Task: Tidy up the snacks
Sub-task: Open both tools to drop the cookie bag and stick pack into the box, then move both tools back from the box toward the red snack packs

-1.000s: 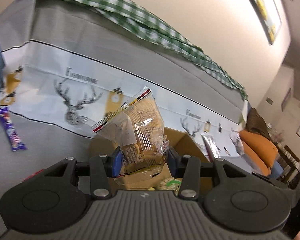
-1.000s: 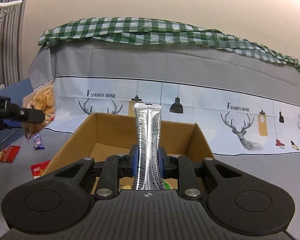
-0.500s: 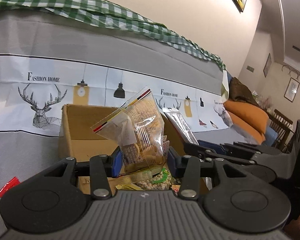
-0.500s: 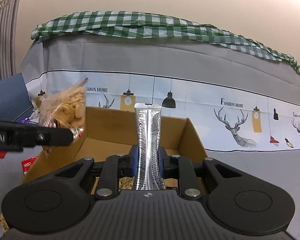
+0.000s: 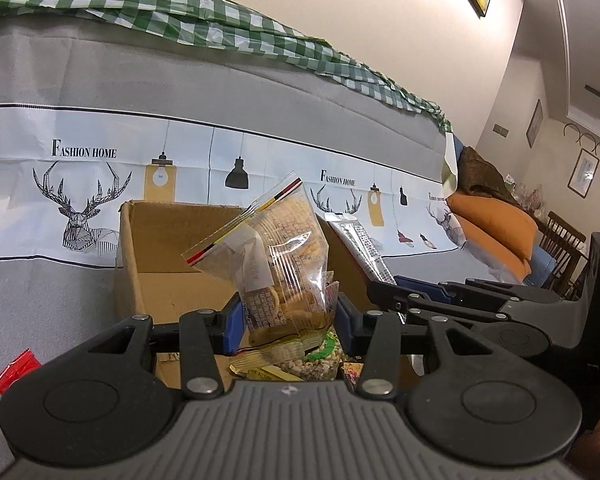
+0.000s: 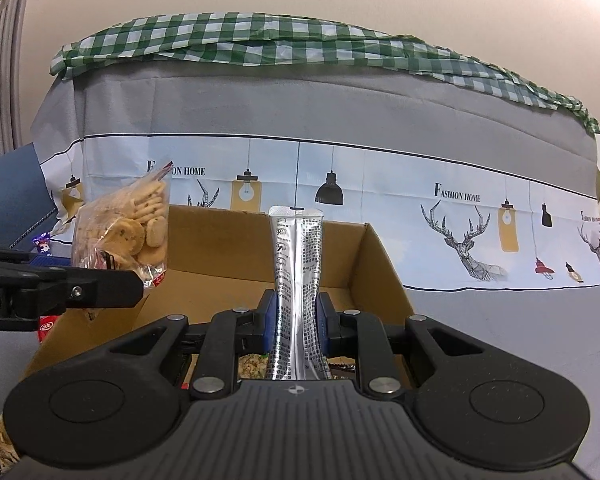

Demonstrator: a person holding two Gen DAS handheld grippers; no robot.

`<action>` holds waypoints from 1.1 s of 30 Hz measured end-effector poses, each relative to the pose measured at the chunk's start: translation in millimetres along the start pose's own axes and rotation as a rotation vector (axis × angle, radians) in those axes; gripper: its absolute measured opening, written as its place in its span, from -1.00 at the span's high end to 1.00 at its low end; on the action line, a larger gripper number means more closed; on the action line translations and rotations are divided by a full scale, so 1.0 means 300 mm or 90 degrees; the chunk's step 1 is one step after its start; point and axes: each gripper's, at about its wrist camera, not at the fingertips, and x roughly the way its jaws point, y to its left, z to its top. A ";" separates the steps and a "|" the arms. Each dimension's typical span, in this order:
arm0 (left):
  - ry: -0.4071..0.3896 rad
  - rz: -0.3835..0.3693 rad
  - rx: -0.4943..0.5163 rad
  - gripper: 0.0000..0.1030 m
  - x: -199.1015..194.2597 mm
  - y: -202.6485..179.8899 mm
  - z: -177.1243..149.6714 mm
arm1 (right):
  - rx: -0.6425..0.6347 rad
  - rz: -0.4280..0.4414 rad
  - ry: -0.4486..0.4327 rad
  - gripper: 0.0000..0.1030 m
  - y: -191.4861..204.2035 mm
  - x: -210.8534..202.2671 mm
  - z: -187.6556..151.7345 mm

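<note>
My left gripper (image 5: 288, 322) is shut on a clear bag of cookies (image 5: 278, 256) and holds it upright over the open cardboard box (image 5: 172, 264). The bag also shows in the right wrist view (image 6: 128, 228), at the box's left side. My right gripper (image 6: 298, 320) is shut on a silver foil stick pack (image 6: 298, 280) and holds it upright over the same box (image 6: 376, 264). The pack (image 5: 360, 246) and right gripper also show at the right in the left wrist view. Several snack packets (image 5: 300, 360) lie in the box bottom.
The box stands on a grey cloth in front of a sofa back covered with a deer-print sheet (image 6: 460, 208) and green checked cloth (image 6: 260, 44). Red packets (image 5: 14, 370) and a purple wrapper (image 6: 42, 244) lie on the cloth left of the box. Orange cushions (image 5: 496, 232) lie far right.
My left gripper has swung right with the cookie bag, from beside the box to over it, next to the right gripper. The right gripper has moved slightly closer to the box.
</note>
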 end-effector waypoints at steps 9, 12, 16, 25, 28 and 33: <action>0.010 -0.016 -0.006 -0.04 0.008 0.000 0.000 | 0.001 -0.002 0.001 0.57 -0.003 0.002 -0.001; 0.034 -0.008 0.001 -0.44 0.030 -0.011 -0.010 | -0.004 -0.036 0.019 0.31 -0.003 0.019 -0.004; 0.026 -0.002 0.008 -0.45 0.028 -0.013 -0.014 | 0.021 -0.050 0.029 -0.14 -0.025 0.028 -0.005; -0.019 0.026 -0.015 -0.23 -0.021 0.039 -0.007 | 0.031 -0.054 0.027 -0.31 -0.008 0.027 -0.003; -0.019 0.026 -0.022 0.02 -0.050 0.068 -0.004 | 0.029 -0.054 0.023 -0.32 0.014 0.024 0.000; 0.011 0.011 -0.062 0.11 -0.096 0.133 -0.006 | 0.042 -0.050 0.023 -0.32 0.053 0.017 0.005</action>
